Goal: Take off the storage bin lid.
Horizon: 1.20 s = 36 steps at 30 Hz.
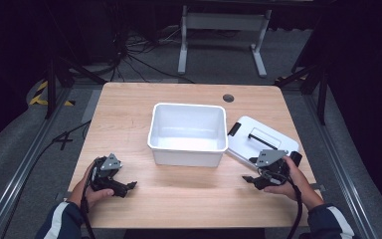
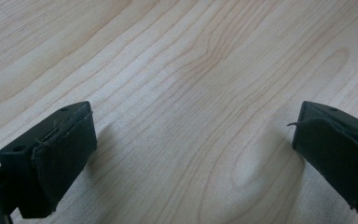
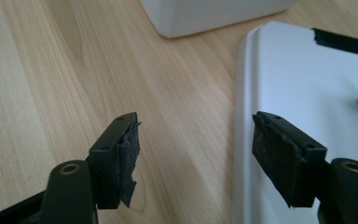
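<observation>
I see my right gripper [image 1: 252,180] at the lower right of the high view, low over the wooden table [image 1: 129,109] and just at the near edge of the white lid [image 1: 258,142]. In the right gripper view its jaws stand apart with nothing pressed between the pads: the lid's rounded edge [image 3: 242,93] runs up the frame between them, one jaw over bare wood and the other over the lid's white surface. I cannot tell whether that jaw touches the lid.

The lid lies flat at the right of the high view, turned at an angle, with a black handle [image 1: 263,138] across its top and a black clip [image 1: 234,129] on its far left edge. It sits just beside the right wall of the white bin [image 1: 187,155], which stands open-topped in the middle of the table; I cannot tell whether the two touch. A corner of the bin [image 3: 205,18] shows at the top of the right gripper view.

My left gripper [image 1: 128,186] sits at the lower left of the high view, well apart from the bin and the lid. In the left gripper view its jaws are spread wide with plain wood grain [image 2: 191,116] between them, holding nothing.
</observation>
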{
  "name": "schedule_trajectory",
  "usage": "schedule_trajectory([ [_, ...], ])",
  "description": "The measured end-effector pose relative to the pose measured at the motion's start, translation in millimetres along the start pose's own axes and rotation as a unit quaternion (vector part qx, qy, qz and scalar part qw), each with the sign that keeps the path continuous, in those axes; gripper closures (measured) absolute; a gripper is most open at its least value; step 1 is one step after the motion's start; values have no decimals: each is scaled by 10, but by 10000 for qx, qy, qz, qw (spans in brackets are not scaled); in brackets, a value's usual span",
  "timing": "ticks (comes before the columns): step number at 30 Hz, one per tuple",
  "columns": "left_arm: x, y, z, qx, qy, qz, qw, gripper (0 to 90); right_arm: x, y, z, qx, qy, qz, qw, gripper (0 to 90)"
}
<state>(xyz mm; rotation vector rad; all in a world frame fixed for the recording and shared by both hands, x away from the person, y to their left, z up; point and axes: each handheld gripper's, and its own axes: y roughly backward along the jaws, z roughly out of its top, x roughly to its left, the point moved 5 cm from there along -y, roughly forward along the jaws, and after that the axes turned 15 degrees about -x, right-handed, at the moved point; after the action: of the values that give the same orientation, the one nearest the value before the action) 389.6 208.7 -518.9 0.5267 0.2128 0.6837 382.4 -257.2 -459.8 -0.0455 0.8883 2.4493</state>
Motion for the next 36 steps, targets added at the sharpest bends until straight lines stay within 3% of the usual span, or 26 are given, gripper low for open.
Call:
schedule_trajectory([
  [4, 0, 0, 0, -1, 0, -2, 10000, 1, 50, -20, -84, 35, 67, 53, 10000, 313],
  [10, 0, -1, 0, -3, 3, -1, 10000, 1, 114, -15, -220, 52, -67, 53, 9999, 302],
  [18, 3, -3, 1, 8, -8, -24, 10000, 0, 115, 50, -416, -97, -439, -38, 9990, 259],
  [23, 8, -17, 5, -46, -11, 8, 10000, 0, 71, 92, -568, -541, -945, 35, 9940, 230],
  [25, 3, -16, 4, -41, 8, 2, 10000, 0, 60, 108, -615, -742, -963, 77, 9926, 226],
  [36, 1, -3, 2, 10, 14, 16, 10000, 0, 44, 120, -626, -752, -965, 71, 9925, 225],
])
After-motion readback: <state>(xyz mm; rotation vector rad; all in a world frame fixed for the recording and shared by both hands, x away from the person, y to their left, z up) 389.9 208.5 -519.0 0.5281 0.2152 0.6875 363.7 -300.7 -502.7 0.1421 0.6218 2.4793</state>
